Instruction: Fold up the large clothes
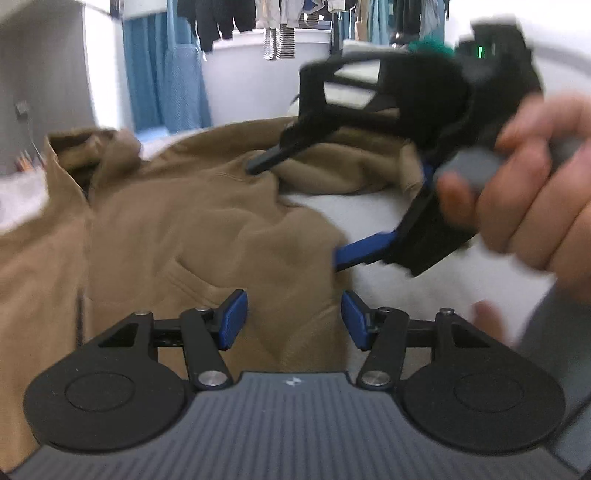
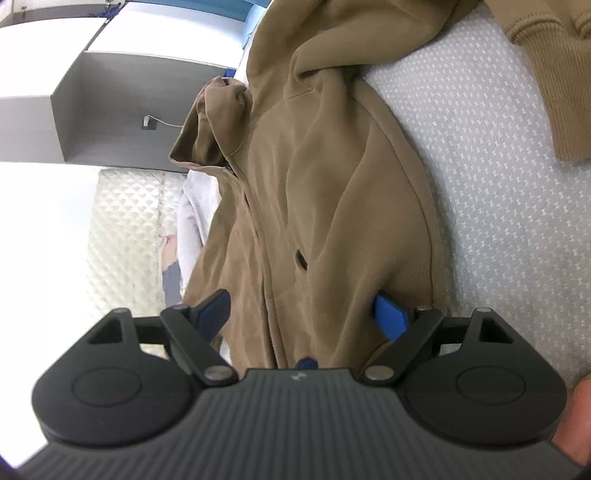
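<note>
I count one tan hooded jacket point(image 2: 317, 177) spread ahead of my tongs on one pale patterned mattress point(image 2: 480, 155). There are two grippers: my left gripper point(image 1: 293, 319) and my right gripper point(image 2: 301, 314), and one hand point(image 1: 535, 184) shows gripping the right one. Beyond the jacket hangs one row of clothes point(image 1: 280, 22), too blurred to count singly.

Both claws are standing open with nothing between their pads: the left claw point(image 1: 293, 319) half spread, the right claw point(image 2: 303, 317) wider, gripped by the person's hand point(image 1: 532, 192).
</note>
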The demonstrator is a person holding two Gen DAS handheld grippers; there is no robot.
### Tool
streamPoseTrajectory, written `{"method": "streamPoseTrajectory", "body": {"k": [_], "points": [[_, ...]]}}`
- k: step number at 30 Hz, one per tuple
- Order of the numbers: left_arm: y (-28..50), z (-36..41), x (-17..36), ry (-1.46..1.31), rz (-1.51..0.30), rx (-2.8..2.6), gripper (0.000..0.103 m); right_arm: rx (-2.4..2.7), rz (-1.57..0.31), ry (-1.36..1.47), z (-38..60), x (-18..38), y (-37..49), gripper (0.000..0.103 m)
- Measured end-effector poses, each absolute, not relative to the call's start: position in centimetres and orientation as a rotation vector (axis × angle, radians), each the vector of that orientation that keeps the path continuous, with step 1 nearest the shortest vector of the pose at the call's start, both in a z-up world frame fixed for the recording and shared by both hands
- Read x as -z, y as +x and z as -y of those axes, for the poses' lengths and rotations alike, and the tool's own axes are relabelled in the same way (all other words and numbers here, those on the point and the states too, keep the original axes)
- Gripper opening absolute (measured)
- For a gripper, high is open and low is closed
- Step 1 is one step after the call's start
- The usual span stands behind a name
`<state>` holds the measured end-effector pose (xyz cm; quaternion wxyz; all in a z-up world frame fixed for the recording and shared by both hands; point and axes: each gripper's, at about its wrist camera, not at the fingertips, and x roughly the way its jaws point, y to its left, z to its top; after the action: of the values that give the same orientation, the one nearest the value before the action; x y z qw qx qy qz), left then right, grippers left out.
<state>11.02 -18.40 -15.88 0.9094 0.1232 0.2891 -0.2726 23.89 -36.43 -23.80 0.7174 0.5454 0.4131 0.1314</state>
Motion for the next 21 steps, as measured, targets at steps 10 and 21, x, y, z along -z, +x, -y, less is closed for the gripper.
{"method": "streamPoseTrajectory", "body": {"k": [10, 21], "points": [[16.5, 10.2, 16.1, -0.234, -0.684, 0.496, 0.028, -0.440, -0.798, 1.128, 36.3, 21.4, 24.4, 0.085], [21.8, 3.6, 20.0, -0.783, -0.835, 0.467, 0.024, -0.416, -1.008, 0.987, 32.2, 23.4, 26.4, 0.065]]}}
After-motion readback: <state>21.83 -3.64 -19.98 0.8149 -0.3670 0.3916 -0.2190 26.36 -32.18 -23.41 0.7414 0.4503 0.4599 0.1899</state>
